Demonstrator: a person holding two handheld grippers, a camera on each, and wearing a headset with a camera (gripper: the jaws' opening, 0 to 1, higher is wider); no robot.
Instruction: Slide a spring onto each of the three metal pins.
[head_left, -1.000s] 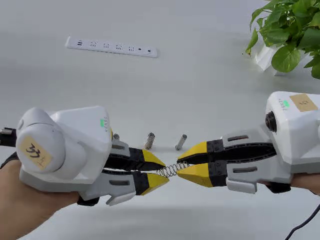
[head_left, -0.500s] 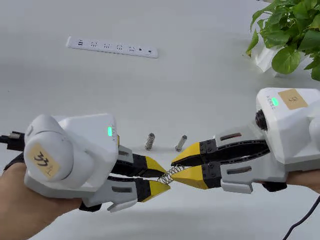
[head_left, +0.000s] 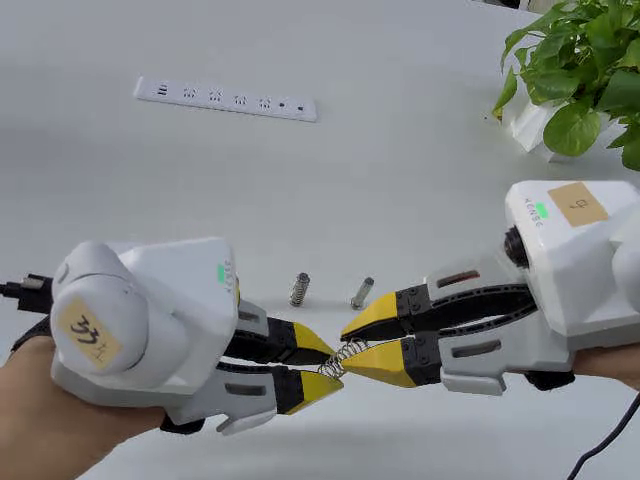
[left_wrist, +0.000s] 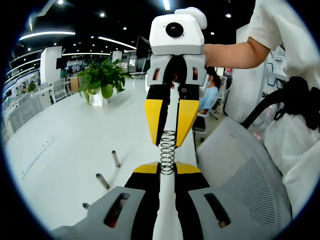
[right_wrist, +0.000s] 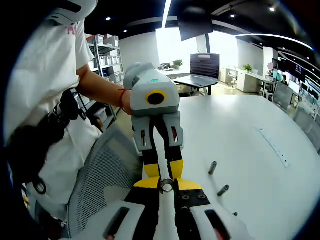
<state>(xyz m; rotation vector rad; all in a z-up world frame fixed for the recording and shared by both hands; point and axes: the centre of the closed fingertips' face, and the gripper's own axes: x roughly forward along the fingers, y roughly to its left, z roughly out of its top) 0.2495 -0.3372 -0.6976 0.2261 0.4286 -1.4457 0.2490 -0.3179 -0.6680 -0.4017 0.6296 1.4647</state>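
A loose spring (head_left: 340, 357) spans the gap between my two grippers above the table. My left gripper (head_left: 334, 363) is shut on one end and my right gripper (head_left: 346, 343) is shut on the other, tips almost touching. In the left gripper view the spring (left_wrist: 167, 152) runs straight from my own jaws up to the right gripper (left_wrist: 170, 137). In the right gripper view the spring (right_wrist: 166, 185) shows end-on as a ring. On the table behind lie a pin wearing a spring (head_left: 299, 289) and a bare pin (head_left: 362, 292). A third short pin (left_wrist: 86, 205) lies closer in.
A white power strip (head_left: 226, 98) lies at the far left of the white table (head_left: 400, 170). A potted plant (head_left: 580, 70) stands at the back right corner. A mesh chair (left_wrist: 245, 170) and the person's body are near the table's edge.
The two grippers have closed toward each other, so the spring between them looks shorter. Both have drifted slightly lower in view. The pins on the table have not moved.
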